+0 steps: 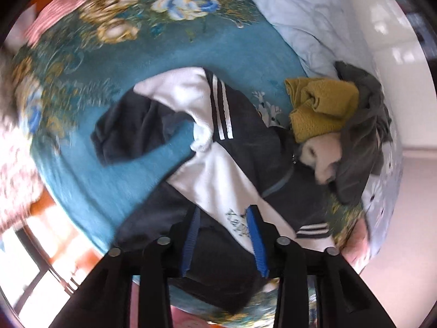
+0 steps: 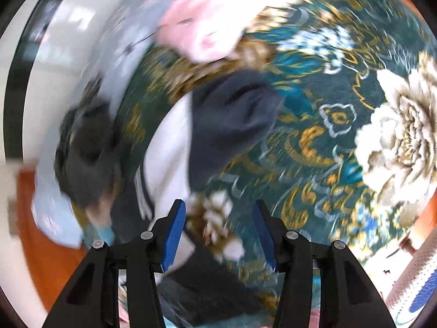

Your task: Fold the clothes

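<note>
The left gripper (image 1: 224,235) is spread wide, its blue pads (image 1: 256,240) straddling the lower front of the jacket (image 1: 218,175) without pinching any cloth. The fabric lies under and between the fingers; whether the pads touch it cannot be determined from this view.

The right gripper (image 2: 218,235) is likewise spread wide and holds nothing. Between its fingers only the patterned bedspread (image 2: 327,142) shows, with a dark part of the jacket (image 2: 229,120) lying ahead and to the left. This view is heavily blurred, so finer detail is unavailable.

The jacket, navy and white with double white stripes, lies loosely spread on the bedspread (image 1: 169,54). One sleeve (image 1: 128,128) is bent away from the body and the panels are rumpled. No clean fold line is visible, so folding of this garment is judged to be at the start: the sleeves and body remain to be laid in.

Just beyond the jacket collar sits a pile of unsorted clothes: a mustard knit (image 1: 322,109), a grey garment (image 1: 360,147) draped over it, and something white (image 1: 322,155) beneath. These are judged to be pending work. A pale blue quilt (image 1: 295,13) lies behind the pile. No finished folded stack can be identified with confidence in either view.
</note>
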`<control>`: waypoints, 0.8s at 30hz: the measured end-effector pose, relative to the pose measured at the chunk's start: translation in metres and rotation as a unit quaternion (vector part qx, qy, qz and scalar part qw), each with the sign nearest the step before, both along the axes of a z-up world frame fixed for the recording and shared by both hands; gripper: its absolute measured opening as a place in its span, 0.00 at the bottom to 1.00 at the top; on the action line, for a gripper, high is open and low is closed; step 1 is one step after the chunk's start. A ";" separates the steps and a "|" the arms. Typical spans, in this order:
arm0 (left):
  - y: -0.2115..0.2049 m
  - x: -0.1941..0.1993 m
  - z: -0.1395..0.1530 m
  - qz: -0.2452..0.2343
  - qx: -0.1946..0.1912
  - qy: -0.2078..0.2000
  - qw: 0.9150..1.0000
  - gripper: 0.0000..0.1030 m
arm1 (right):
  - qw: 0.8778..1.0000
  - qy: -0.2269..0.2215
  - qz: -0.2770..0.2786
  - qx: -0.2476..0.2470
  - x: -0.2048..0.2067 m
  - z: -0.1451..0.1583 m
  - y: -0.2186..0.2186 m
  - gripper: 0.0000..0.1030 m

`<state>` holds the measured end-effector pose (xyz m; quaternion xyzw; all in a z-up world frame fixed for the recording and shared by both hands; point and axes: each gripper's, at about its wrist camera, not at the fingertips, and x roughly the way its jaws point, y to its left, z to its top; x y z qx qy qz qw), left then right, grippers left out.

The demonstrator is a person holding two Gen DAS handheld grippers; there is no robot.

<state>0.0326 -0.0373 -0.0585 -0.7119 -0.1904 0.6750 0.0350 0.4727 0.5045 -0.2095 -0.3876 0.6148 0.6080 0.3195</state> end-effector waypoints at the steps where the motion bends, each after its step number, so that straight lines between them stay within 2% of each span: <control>1: 0.005 0.002 0.002 0.011 0.001 -0.006 1.000 0.45 | 1.000 0.007 -0.013 -0.013 0.003 -0.012 0.015 0.51; 4: 0.020 0.011 0.008 0.043 0.001 -0.021 0.999 0.45 | 0.997 0.028 -0.049 -0.054 0.010 -0.052 0.055 0.54; 8: 0.036 0.024 0.020 0.050 -0.028 -0.024 0.998 0.49 | 0.992 0.019 -0.070 -0.099 0.005 -0.100 0.083 0.54; 13: 0.056 0.028 0.026 0.065 -0.062 -0.026 0.996 0.49 | 0.990 0.030 -0.088 -0.103 -0.010 -0.126 0.096 0.54; 15: 0.065 0.031 0.025 0.063 -0.070 -0.028 0.995 0.49 | 0.992 0.026 -0.078 -0.098 -0.019 -0.128 0.096 0.55; 16: 0.069 0.032 0.025 0.062 -0.073 -0.030 0.995 0.49 | 0.993 0.023 -0.072 -0.095 -0.022 -0.127 0.096 0.53; 17: 0.072 0.034 0.024 0.061 -0.075 -0.032 0.995 0.49 | 0.993 0.027 -0.068 -0.095 -0.025 -0.126 0.096 0.36; 18: 0.075 0.034 0.023 0.060 -0.077 -0.033 0.995 0.49 | 0.992 0.034 -0.065 -0.098 -0.028 -0.124 0.096 0.27; 20: 0.082 0.033 0.022 0.055 -0.077 -0.034 0.995 0.49 | 0.993 0.052 -0.050 -0.088 -0.034 -0.113 0.099 0.20; 22: 0.086 0.032 0.023 0.048 -0.075 -0.030 0.996 0.49 | 0.995 0.070 -0.031 -0.065 -0.038 -0.094 0.105 0.17; 24: 0.088 0.030 0.025 0.037 -0.071 -0.023 0.997 0.49 | 0.996 0.082 -0.010 -0.019 -0.036 -0.066 0.118 0.16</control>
